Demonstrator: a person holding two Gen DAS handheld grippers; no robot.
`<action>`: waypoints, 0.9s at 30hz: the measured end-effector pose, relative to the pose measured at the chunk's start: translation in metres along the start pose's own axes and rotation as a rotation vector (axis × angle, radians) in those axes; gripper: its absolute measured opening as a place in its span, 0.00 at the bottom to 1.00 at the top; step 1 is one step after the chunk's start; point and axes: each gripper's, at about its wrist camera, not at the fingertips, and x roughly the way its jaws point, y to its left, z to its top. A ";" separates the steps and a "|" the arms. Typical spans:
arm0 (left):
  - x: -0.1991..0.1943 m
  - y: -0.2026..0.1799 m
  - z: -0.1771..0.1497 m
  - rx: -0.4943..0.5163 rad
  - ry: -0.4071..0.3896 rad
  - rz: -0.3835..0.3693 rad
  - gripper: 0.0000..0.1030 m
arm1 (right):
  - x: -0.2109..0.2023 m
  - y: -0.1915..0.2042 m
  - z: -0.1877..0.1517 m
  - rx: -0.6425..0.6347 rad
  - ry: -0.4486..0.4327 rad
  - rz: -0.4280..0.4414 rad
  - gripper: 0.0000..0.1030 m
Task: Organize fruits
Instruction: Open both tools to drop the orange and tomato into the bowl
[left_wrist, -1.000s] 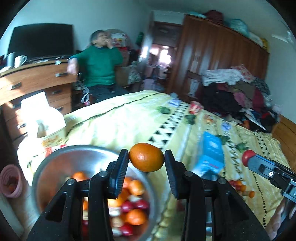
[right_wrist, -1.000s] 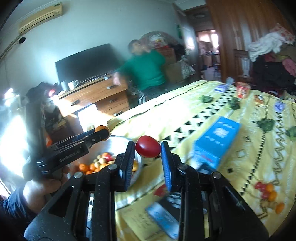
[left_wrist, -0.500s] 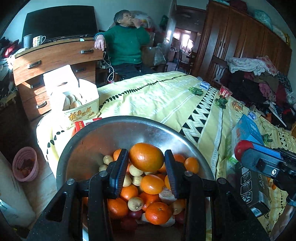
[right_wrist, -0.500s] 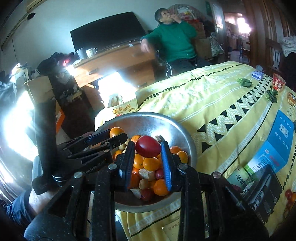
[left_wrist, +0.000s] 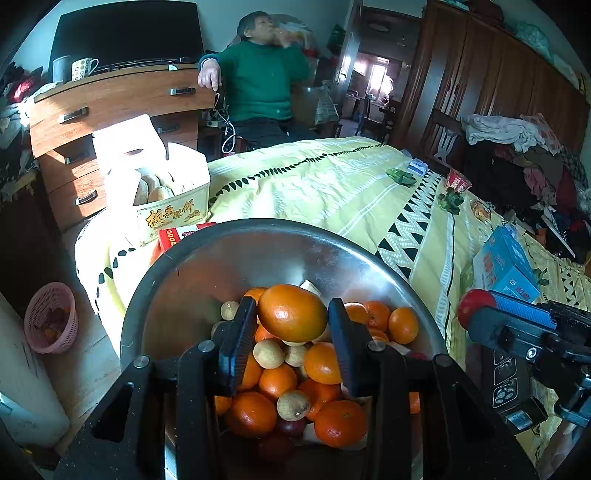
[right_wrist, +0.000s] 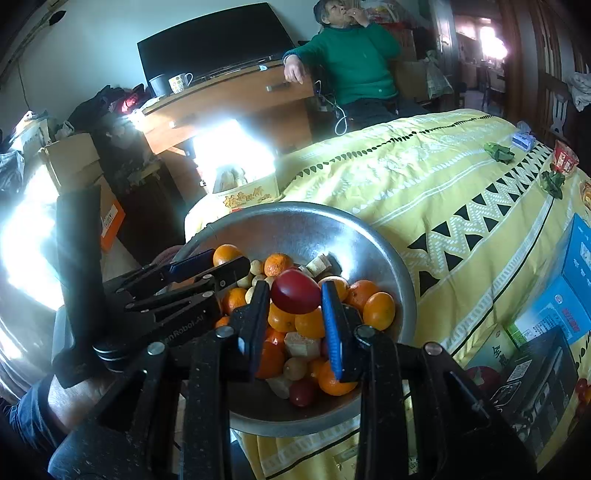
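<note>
A steel bowl (left_wrist: 258, 243) (right_wrist: 369, 236) sits at the corner of the yellow bedspread (left_wrist: 332, 184), holding several oranges, small tan fruits and dark red fruits. My left gripper (left_wrist: 291, 325) is shut on an orange (left_wrist: 291, 312) and holds it just above the pile in the bowl; it shows in the right wrist view too (right_wrist: 225, 258). My right gripper (right_wrist: 295, 299) is shut on a red fruit (right_wrist: 295, 290) above the bowl; it shows at the right of the left wrist view (left_wrist: 476, 310).
A white box of pastries (left_wrist: 166, 192) stands behind the bowl at the bed edge. A blue box (left_wrist: 506, 266) and a black device (right_wrist: 539, 362) lie on the bed to the right. A pink basket (left_wrist: 50, 317) is on the floor. A person in green (left_wrist: 262, 85) sits by a wooden dresser (left_wrist: 110, 103).
Both grippers have swung left and down from above the bed to over the bowl, each still holding its fruit. The bowl now fills the lower part of both views.
</note>
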 end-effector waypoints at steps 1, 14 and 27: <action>0.000 0.000 0.000 -0.001 0.002 -0.001 0.40 | 0.000 0.000 0.000 0.001 0.001 -0.001 0.28; 0.003 0.003 -0.002 -0.004 0.005 0.005 0.40 | 0.010 0.002 0.002 0.005 0.018 0.005 0.29; 0.007 0.007 -0.006 -0.013 0.016 0.034 0.53 | 0.014 0.001 0.000 0.011 0.021 0.010 0.29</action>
